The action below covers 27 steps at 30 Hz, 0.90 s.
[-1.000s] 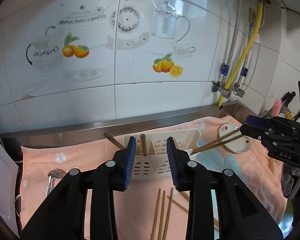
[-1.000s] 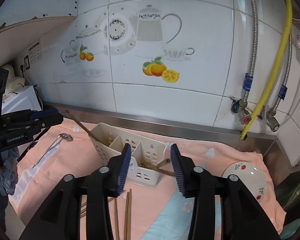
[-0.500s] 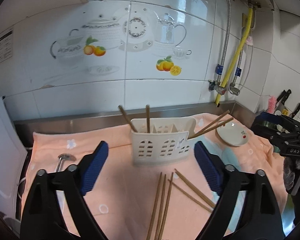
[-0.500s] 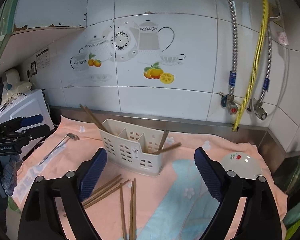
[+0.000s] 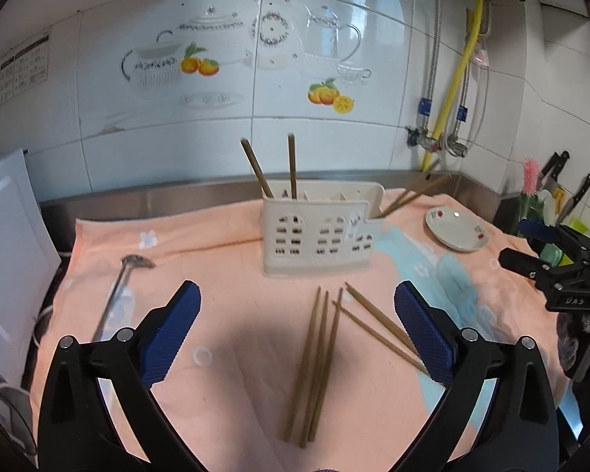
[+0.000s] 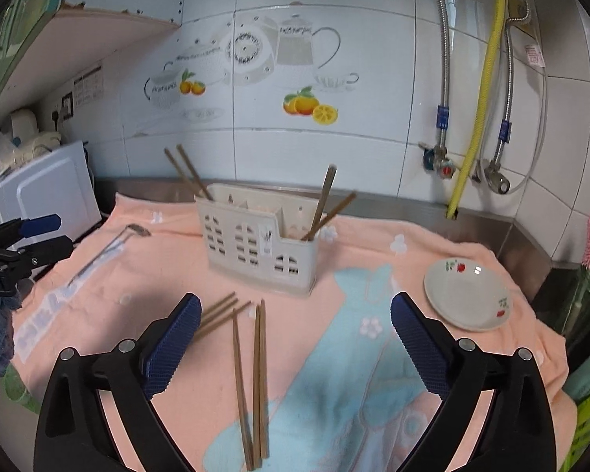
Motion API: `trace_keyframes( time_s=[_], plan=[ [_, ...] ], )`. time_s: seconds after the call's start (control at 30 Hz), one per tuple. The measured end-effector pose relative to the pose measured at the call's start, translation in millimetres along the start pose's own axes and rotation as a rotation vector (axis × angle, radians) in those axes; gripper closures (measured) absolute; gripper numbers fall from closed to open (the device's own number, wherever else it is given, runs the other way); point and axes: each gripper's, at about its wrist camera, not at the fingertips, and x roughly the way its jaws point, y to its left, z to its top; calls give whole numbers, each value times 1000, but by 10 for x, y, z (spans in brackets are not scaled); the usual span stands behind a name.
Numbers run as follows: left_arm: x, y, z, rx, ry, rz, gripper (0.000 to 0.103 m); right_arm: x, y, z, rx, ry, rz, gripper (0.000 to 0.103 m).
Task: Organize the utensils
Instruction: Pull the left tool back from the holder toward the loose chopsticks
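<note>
Chopsticks of brown wood lie loose on the peach-pink floral towel that covers the steel counter, in front of the cream plastic utensil caddy with cut-out window holes.

1. Left gripper: the black frame with blue ribbed pads hangs above the towel. Its jaws are opening and stand wide apart. Nothing is gripped; three parallel chopsticks and two crossed ones lie on the towel below the gap, untouched.

2. Right gripper: same construction, blue ribbed pads. Its jaws are also opening, wide, with no pad contact. The loose chopsticks lie on the towel below the gap.

3. Utensil caddy: stands upright on the towel near the steel backsplash. Two chopsticks stand in its left end compartment, tilted. Two more lean out of the lower right end compartment.

4. Metal ladle-type spoon: lies flat on the left part of the towel, well apart from the caddy.

5. White saucer with red cherry print: rests on the right part of the towel, apart from the caddy.

6. In each wrist view the opposite gripper appears at the frame edge.
</note>
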Motion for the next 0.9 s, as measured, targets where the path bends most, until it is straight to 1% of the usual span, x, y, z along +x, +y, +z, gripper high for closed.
trace_keyframes(
  time_s=[0.33, 0.47, 0.9],
  plan=[
    [42, 16, -306, -20, 49, 13, 5, 87, 156, -343, -31, 48, -8, 8],
    [58, 39, -393, -19, 62, 40, 5, 156, 184, -472, -21, 77, 6, 8],
    [97, 134, -627, -65, 105, 44, 5, 222, 215, -761, 14, 124, 38, 8]
  ],
)
